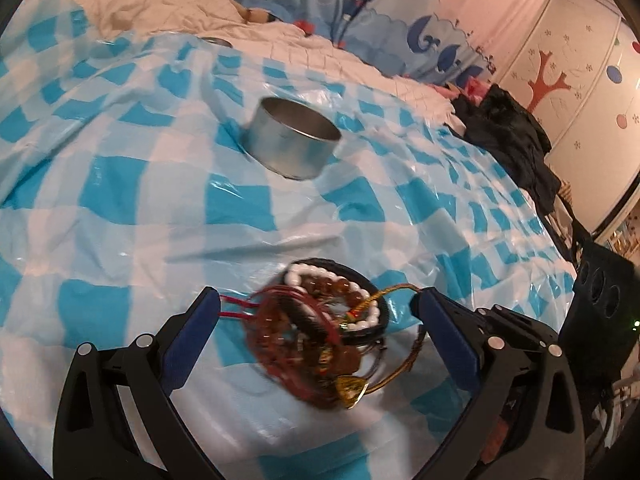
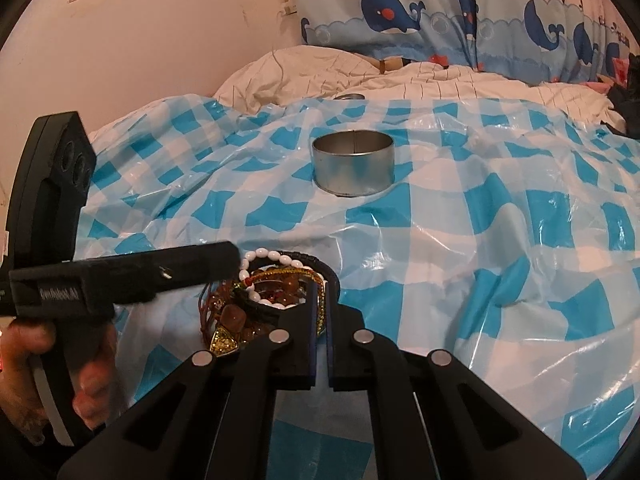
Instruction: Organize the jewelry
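Note:
A tangled pile of jewelry [image 1: 324,320] lies on the blue-and-white checked plastic sheet [image 1: 160,208]: white and amber bead bracelets, a black cord, red strings and a gold cord with a gold charm [image 1: 352,390]. My left gripper [image 1: 316,304] is open, its fingers on either side of the pile. In the right wrist view the pile [image 2: 264,300] sits just ahead, and my right gripper [image 2: 320,284] is shut on the gold cord [image 2: 320,300]. A round metal tin [image 1: 294,140] stands open and empty beyond the pile; it also shows in the right wrist view [image 2: 353,162].
The sheet covers a bed with a white quilt [image 2: 360,72] and whale-print curtain [image 2: 440,4] behind. Dark clothes [image 1: 512,136] lie at the bed's right edge. A small metal lid [image 2: 349,97] sits far back. The left gripper's body [image 2: 120,276] and the hand holding it show at left.

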Action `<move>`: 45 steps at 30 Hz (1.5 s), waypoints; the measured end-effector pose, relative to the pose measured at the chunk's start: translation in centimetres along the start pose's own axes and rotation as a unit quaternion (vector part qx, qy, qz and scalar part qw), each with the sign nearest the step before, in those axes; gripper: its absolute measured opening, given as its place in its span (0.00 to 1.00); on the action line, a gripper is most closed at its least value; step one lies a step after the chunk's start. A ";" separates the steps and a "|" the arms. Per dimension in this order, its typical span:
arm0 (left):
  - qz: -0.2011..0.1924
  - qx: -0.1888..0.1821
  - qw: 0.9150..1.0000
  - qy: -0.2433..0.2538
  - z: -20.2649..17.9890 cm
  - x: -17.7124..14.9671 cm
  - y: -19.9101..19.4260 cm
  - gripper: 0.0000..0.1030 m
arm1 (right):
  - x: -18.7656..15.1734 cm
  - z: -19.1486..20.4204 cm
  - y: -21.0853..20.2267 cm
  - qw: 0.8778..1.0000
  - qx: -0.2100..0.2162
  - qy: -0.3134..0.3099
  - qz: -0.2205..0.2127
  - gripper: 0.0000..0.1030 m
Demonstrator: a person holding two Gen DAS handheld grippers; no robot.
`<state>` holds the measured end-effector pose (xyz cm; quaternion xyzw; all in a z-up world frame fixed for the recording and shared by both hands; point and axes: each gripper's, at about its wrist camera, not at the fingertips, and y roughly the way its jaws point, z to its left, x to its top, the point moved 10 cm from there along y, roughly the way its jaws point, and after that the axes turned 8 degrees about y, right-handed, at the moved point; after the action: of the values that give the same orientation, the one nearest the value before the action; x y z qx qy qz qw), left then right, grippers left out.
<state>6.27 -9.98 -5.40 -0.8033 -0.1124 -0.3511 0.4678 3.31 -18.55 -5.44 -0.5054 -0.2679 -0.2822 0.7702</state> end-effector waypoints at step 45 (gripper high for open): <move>-0.060 -0.047 0.997 0.015 -0.5 6.5 -3.1 0.02 | 4.6 -0.7 -3.9 0.994 0.026 0.031 -0.097 0.04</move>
<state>9.16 -9.64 1.20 -0.8112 -0.1365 -0.3950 0.4090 3.79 -21.22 -0.03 -0.4473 -0.2990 -0.3644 0.7601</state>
